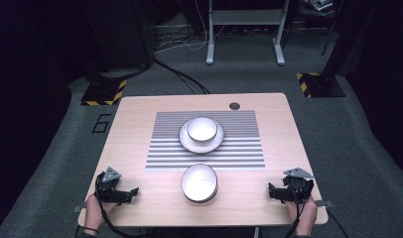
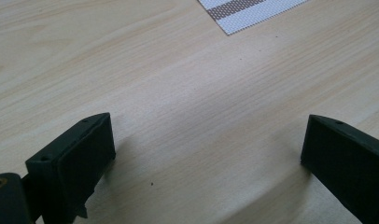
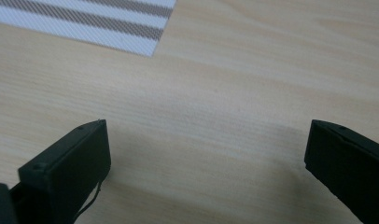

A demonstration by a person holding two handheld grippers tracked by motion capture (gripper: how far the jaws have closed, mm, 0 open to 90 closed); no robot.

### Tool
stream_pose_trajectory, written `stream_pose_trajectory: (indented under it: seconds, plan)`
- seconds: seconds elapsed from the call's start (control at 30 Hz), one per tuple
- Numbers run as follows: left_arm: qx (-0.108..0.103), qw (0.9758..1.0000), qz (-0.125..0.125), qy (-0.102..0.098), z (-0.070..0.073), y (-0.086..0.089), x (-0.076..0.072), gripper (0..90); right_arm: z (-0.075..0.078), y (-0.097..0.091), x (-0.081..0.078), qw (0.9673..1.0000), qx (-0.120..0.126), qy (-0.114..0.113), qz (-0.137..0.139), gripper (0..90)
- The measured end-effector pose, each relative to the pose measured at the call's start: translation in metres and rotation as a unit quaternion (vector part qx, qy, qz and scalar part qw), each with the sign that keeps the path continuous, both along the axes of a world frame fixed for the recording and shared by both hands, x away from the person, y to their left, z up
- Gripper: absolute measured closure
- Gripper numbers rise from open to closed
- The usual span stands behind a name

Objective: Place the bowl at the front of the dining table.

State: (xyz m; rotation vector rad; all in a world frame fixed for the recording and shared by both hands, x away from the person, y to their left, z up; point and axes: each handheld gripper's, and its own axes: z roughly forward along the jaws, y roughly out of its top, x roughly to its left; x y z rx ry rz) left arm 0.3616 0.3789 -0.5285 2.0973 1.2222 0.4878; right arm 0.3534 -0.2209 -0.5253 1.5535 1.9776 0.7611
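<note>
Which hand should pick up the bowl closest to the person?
Probably either; it's nearly even. The near bowl sits midway between the left gripper and right gripper, both resting open on the table.

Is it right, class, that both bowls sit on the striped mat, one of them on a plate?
Not quite. Only the far bowl, on its plate, sits on the striped mat. The high view shows the near bowl on the bare table, just off the mat's front edge.

Two round white ceramic bowls: far one [image 1: 201, 128] on plate, near one [image 1: 199, 183] on table. One round white plate [image 1: 187, 143]. One grey-and-white striped placemat [image 1: 241, 144]. One light wooden table [image 1: 135, 144].
</note>
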Motion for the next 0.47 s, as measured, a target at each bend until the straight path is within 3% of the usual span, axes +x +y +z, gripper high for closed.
stream_pose_trajectory:
  seconds: [0.07,0.13,0.23,0.47]
  plan:
    - [-0.007,0.9998,0.010,-0.013,-0.0027,0.0020,-0.0002,2.5,-0.0043,-0.0047,0.0006,0.9996,0.026,-0.004,0.006,0.0]
    - [-0.008,0.9998,0.015,-0.014,-0.0028,0.0021,0.0009,2.3,-0.0045,-0.0058,0.0014,0.9995,0.028,-0.006,0.010,0.0]
    - [-0.008,0.9998,0.010,-0.015,-0.0028,0.0016,0.0039,2.3,-0.0044,-0.0040,0.0069,0.9989,0.027,-0.004,0.039,0.0]
    - [-0.007,0.9999,0.003,-0.014,-0.0028,0.0021,0.0049,2.2,-0.0046,-0.0036,0.0085,0.9987,0.028,-0.004,0.042,0.0]
